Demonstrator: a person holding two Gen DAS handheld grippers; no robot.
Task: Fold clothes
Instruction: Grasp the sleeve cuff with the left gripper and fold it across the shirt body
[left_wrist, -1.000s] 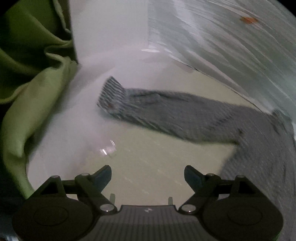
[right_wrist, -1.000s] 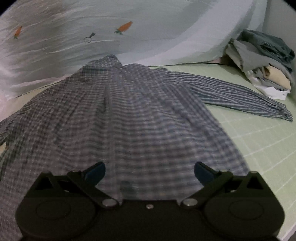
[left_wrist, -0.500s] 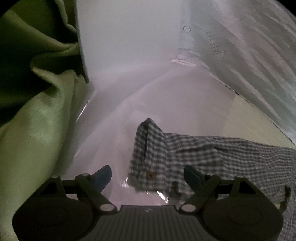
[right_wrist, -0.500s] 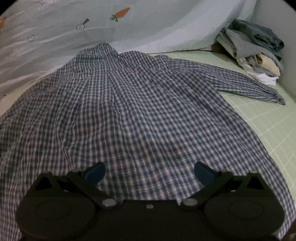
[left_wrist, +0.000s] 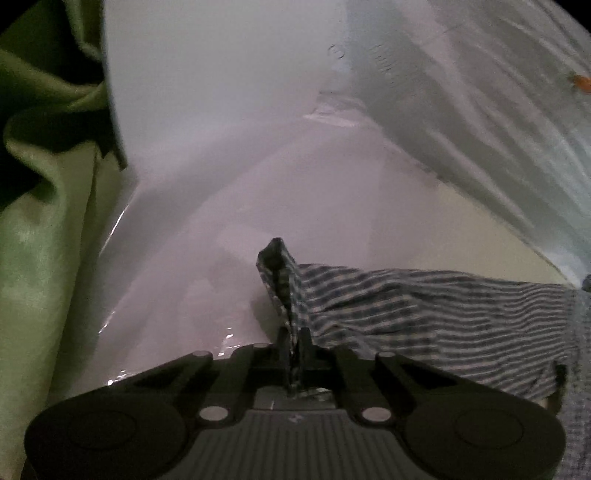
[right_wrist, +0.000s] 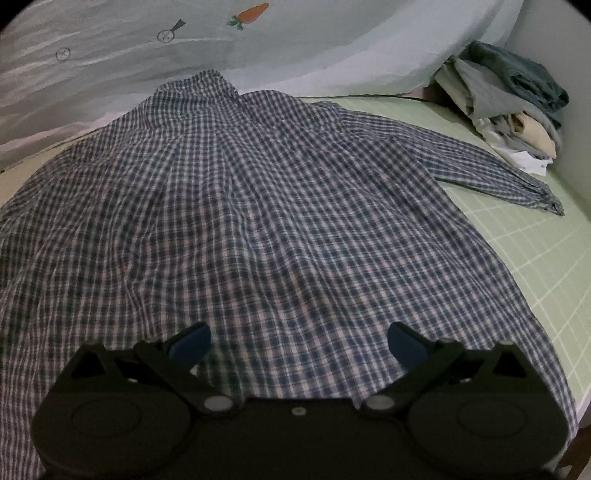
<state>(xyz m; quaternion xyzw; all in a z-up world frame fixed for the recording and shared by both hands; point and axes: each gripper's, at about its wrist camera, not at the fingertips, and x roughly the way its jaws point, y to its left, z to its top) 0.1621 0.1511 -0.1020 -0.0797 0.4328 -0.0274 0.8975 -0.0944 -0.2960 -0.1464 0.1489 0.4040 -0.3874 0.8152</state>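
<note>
A blue-and-white checked shirt (right_wrist: 258, 221) lies spread out, back up, on a green gridded mat (right_wrist: 535, 258), collar at the far side and its right sleeve (right_wrist: 498, 173) stretched out to the right. My left gripper (left_wrist: 294, 339) is shut on the cuff (left_wrist: 280, 280) of the shirt's left sleeve (left_wrist: 424, 317), and the cuff stands up between its jaws. My right gripper (right_wrist: 299, 339) is open and empty, just above the shirt's lower back near the hem.
A pile of folded clothes (right_wrist: 513, 107) sits at the far right by the wall. A pale sheet with carrot prints (right_wrist: 258, 37) hangs behind the shirt. A green curtain (left_wrist: 44, 221) hangs at the left, beside a white wall (left_wrist: 221, 92).
My left gripper moved in on the left sleeve's cuff and shut on it; the cuff now stands up. My right gripper stayed open and moved a little closer over the shirt.
</note>
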